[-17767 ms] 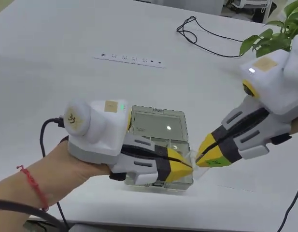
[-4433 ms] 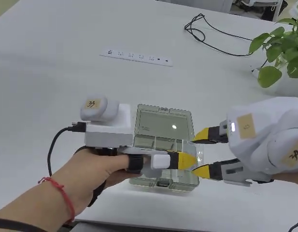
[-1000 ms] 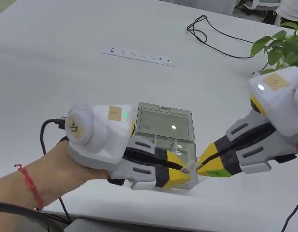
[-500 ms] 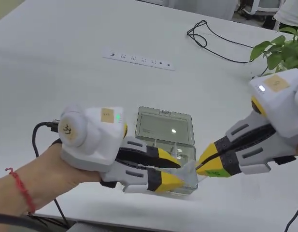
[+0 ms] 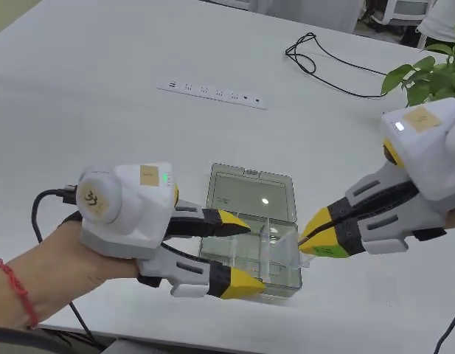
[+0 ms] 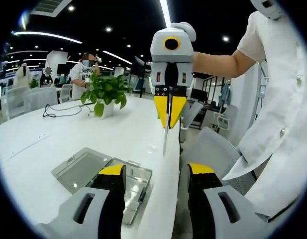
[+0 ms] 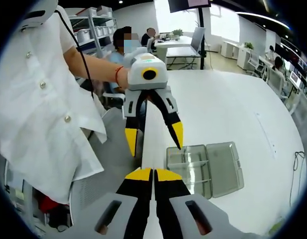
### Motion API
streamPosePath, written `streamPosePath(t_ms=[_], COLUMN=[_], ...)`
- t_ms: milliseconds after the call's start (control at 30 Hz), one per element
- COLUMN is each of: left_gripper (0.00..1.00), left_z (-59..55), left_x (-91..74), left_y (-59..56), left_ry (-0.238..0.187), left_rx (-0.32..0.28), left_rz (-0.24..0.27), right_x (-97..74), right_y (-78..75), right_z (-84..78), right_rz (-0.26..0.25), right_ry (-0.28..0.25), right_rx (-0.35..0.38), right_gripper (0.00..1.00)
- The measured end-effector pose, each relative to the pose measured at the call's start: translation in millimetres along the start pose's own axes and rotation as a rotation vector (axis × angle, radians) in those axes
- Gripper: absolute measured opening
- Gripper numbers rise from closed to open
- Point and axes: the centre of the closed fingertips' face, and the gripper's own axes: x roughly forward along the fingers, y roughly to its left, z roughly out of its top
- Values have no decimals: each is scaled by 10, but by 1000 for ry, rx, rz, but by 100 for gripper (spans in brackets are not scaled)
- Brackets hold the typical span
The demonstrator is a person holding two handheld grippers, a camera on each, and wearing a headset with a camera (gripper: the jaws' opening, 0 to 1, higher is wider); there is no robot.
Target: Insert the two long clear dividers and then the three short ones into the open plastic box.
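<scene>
Changed: left gripper point(image 5: 251, 256) had its jaws pinched together at the right gripper's tips a second ago. Now they are spread wide with nothing between them.
Meaning: looks like a handoff or regrip is finished, and the right gripper point(image 5: 302, 245) alone carries the clear divider point(image 6: 165, 134). Insertion of this piece is not yet done.
Right jaws: clenched on the divider's top edge. In the left gripper view the piece hangs down edge-on from the yellow tips.
Divider location: in the air at the right gripper's tips, over the near right corner of the plastic box point(image 5: 242, 258). I can't tell whether its lower edge touches the box.
Box: open on the white table point(image 5: 102, 96), with the lid point(image 5: 251, 193) laid flat on the far side. Partition lines already show inside in the right gripper view, but the count is unclear.
Left pose: hand low at the box's near left side, gripper pointing right across the box — one jaw over the lid hinge line, the other past the near wall.
Right pose: comes in from the right, angled down and left, tips facing the left gripper's open jaws.
Next (judgement): line the divider up with its slot and press it down. The left is free to steady the box.
</scene>
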Motion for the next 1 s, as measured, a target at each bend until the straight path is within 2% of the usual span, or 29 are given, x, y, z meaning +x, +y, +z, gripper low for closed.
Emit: streamPosePath(t_ms=[400, 500, 667, 1000], left_gripper=[75, 79, 86, 100], left_z=[-82, -103, -141, -211], left_x=[-111, -144, -201, -267], left_y=[223, 267, 367, 475], left_ry=[17, 20, 22, 23], left_rx=[11, 12, 11, -3], left_rz=[85, 99, 133, 168], right_x=[77, 107, 179, 339], right_y=[-190, -245, -424, -653], right_z=[-5, -6, -57, -105], right_rz=[-38, -47, -76, -119], right_ry=[9, 11, 22, 26], right_rx=[8, 9, 12, 18], right_gripper=[3, 3, 3, 3])
